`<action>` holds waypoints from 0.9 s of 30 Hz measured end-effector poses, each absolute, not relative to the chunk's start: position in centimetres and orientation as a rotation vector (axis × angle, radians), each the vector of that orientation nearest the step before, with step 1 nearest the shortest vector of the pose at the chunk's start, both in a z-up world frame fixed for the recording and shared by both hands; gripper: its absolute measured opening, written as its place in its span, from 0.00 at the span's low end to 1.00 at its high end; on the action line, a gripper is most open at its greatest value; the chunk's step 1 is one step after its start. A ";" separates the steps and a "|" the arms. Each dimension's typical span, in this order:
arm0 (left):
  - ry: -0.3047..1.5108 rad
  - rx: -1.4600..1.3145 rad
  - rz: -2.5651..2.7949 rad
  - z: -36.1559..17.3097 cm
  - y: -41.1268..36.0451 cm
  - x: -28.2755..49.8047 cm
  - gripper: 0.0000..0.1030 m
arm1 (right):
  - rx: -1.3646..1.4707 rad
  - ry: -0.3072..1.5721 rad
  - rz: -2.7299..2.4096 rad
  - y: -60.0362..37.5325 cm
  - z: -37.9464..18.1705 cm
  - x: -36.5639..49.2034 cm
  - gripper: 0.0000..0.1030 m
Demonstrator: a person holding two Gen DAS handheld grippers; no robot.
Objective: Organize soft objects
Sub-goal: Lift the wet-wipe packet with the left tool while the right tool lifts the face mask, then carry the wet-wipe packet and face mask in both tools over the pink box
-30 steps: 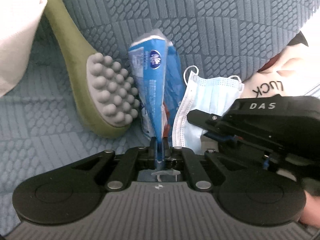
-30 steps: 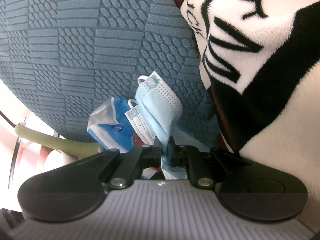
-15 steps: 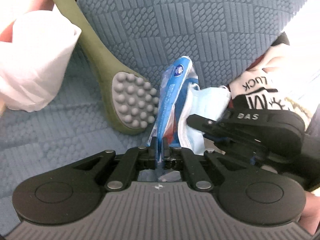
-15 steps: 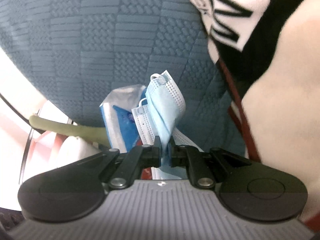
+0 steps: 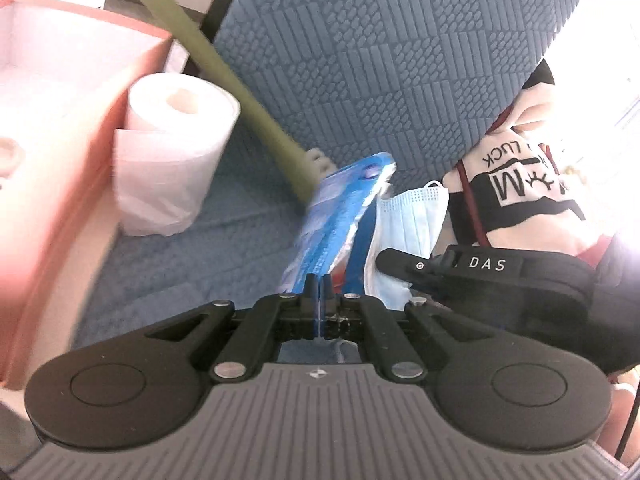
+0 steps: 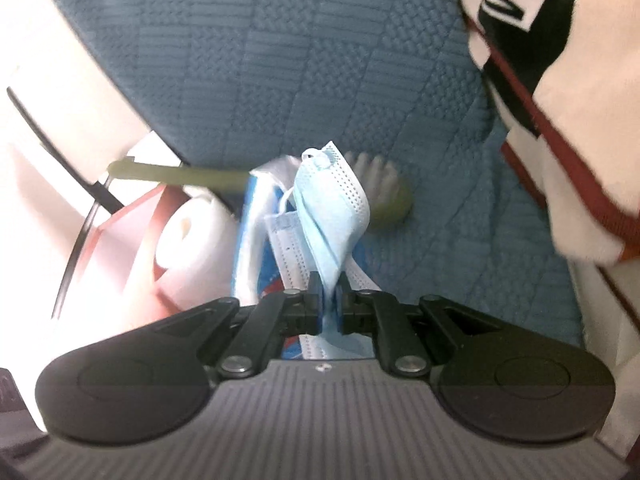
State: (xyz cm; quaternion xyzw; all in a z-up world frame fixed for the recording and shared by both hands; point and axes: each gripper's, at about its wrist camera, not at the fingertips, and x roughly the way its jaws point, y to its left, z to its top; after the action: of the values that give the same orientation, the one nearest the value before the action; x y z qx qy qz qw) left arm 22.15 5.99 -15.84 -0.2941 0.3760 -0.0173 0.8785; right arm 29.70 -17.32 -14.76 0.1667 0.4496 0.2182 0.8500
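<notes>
My left tongs [image 5: 319, 280] pinch the blue tissue pack [image 5: 340, 208], my right tongs [image 6: 328, 286] the face mask [image 6: 328, 200], both held clear for boxing.

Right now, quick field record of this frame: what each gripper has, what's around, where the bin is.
left gripper: shut on blue tissue pack
right gripper: shut on face mask
surface: blue textured sofa
bin: pink box, at the left in the left wrist view
beside bin: toilet paper roll
behind held items: green massage brush, lying on the sofa
right side: black and white printed blanket
</notes>
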 end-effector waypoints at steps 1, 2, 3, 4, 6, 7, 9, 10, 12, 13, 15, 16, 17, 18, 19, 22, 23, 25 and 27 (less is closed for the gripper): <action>0.784 -0.610 -0.037 -15.7 6.4 21.7 0.00 | 0.344 0.951 0.463 -17.1 -14.8 29.3 0.09; 0.783 -0.603 -0.036 -15.6 6.8 21.2 0.00 | 0.334 0.957 0.467 -16.7 -14.8 29.1 0.09; 0.783 -0.596 -0.035 -15.5 7.1 20.9 0.00 | 0.327 0.962 0.471 -16.4 -14.7 28.7 0.09; 0.782 -0.592 -0.035 -15.3 7.5 20.4 0.00 | 0.323 0.965 0.475 -16.4 -14.6 28.3 0.09; 0.786 -0.584 -0.042 -15.2 8.3 19.5 0.00 | 0.314 0.973 0.483 -15.8 -14.5 27.9 0.09; 0.794 -0.580 -0.046 -15.3 8.7 19.0 0.00 | 0.308 0.979 0.487 -15.5 -14.5 27.6 0.09; 0.809 -0.576 -0.040 -15.6 9.5 17.9 0.00 | 0.290 1.004 0.493 -14.6 -14.6 27.2 0.09; 0.814 -0.579 -0.035 -15.7 9.9 17.5 0.00 | 0.286 1.015 0.494 -14.4 -14.7 26.9 0.09; 0.819 -0.584 -0.023 -15.9 10.7 16.8 0.00 | 0.283 1.040 0.495 -13.4 -14.8 26.7 0.10; 0.820 -0.574 -0.013 -16.0 11.0 16.6 0.00 | 0.278 1.051 0.491 -13.0 -15.0 26.6 0.10; 0.817 -0.558 -0.008 -16.1 11.4 16.5 0.00 | 0.247 1.068 0.467 -12.3 -15.4 26.3 0.10; 0.814 -0.551 0.001 -16.0 11.5 16.4 0.00 | 0.232 1.071 0.454 -12.0 -15.5 26.3 0.11; 0.811 -0.548 0.008 -16.1 11.6 16.5 0.00 | 0.225 1.073 0.438 -11.9 -15.5 26.4 0.11; 0.810 -0.548 0.012 -16.1 11.7 16.5 0.00 | 0.228 1.077 0.417 -12.0 -15.5 26.5 0.11; 0.809 -0.549 0.013 -16.0 11.8 16.6 0.00 | 0.236 1.079 0.402 -12.2 -15.6 26.6 0.11; 0.812 -0.554 0.005 -16.2 11.9 16.9 0.00 | 0.240 1.071 0.375 -12.8 -15.6 26.6 0.12; 0.812 -0.554 0.001 -16.3 11.8 17.0 0.00 | 0.243 1.075 0.362 -12.9 -15.8 26.5 0.12; 0.813 -0.542 -0.008 -16.5 11.6 17.2 0.00 | 0.265 1.077 0.353 -13.1 -16.1 26.5 0.12; 0.813 -0.529 -0.010 -16.7 11.2 17.3 0.01 | 0.270 1.068 0.342 -13.4 -16.2 26.3 0.14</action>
State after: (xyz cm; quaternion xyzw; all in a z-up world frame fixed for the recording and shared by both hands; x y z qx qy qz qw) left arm 17.31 11.19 -16.73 -0.2545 0.3909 -0.0048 0.8845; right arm 26.33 -13.41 -16.17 0.1275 0.5048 0.1615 0.8383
